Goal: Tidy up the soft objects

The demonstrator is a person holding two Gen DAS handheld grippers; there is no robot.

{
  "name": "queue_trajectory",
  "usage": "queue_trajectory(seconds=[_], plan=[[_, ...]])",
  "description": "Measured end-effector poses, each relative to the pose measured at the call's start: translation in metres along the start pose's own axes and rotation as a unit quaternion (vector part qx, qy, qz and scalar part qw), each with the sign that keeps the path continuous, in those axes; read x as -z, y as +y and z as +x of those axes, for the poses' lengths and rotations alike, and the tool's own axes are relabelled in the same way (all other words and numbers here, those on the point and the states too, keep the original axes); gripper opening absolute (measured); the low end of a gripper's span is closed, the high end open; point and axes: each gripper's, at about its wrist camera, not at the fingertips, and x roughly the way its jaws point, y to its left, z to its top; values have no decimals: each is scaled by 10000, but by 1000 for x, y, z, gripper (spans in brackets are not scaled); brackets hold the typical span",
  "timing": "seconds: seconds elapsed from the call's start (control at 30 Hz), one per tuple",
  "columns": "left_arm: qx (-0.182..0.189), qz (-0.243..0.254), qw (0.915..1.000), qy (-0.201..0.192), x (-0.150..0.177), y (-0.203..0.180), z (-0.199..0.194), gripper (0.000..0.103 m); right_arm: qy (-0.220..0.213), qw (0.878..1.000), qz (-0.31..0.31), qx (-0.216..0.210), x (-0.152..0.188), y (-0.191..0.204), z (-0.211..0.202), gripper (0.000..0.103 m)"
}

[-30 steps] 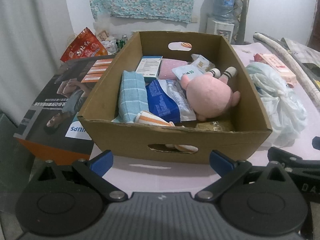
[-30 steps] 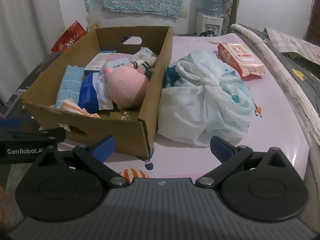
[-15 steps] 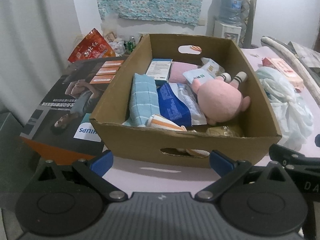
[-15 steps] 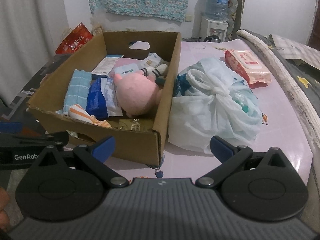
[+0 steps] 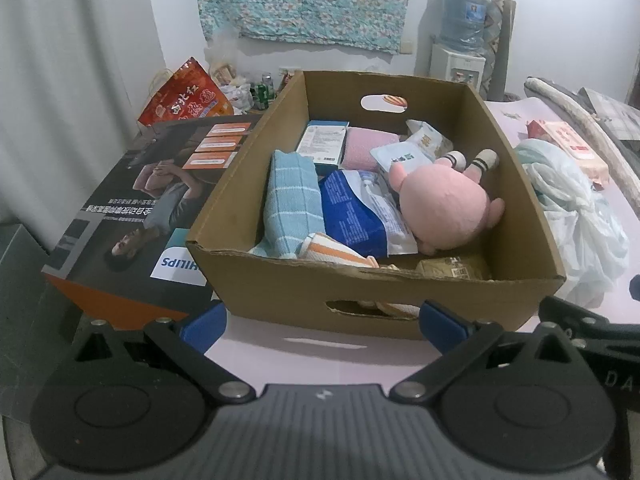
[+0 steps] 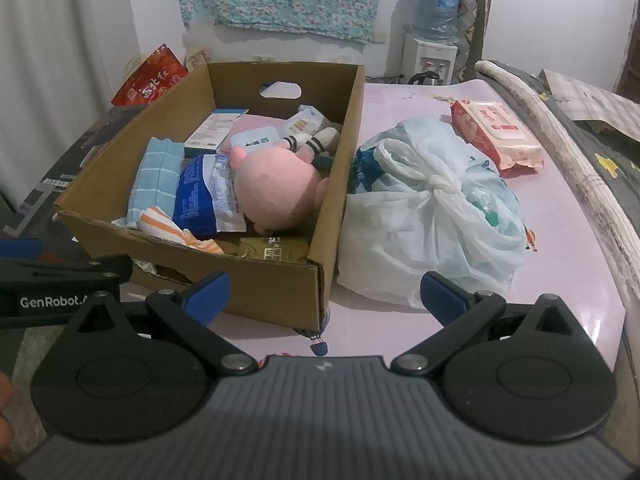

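Seemingly both grippers (image 5: 322,322) (image 6: 324,296) spread, empty; pink plush (image 5: 440,208) inside box (image 5: 280,284).

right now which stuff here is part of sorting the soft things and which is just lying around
Part of the job:
pink plush toy
blue checked towel
orange striped cloth
cardboard box

Just lying about:
tied white plastic bag
wet wipes pack
Philips box
red snack bag
water dispenser
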Motion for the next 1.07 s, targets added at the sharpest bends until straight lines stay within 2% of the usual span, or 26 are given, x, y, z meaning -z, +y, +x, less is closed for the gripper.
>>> queue_trajectory(seconds=[1.07], plan=[[-11, 1, 10000, 28, -1, 1, -1, 103, 12, 10000, 24, -14, 3, -1, 1, 102]])
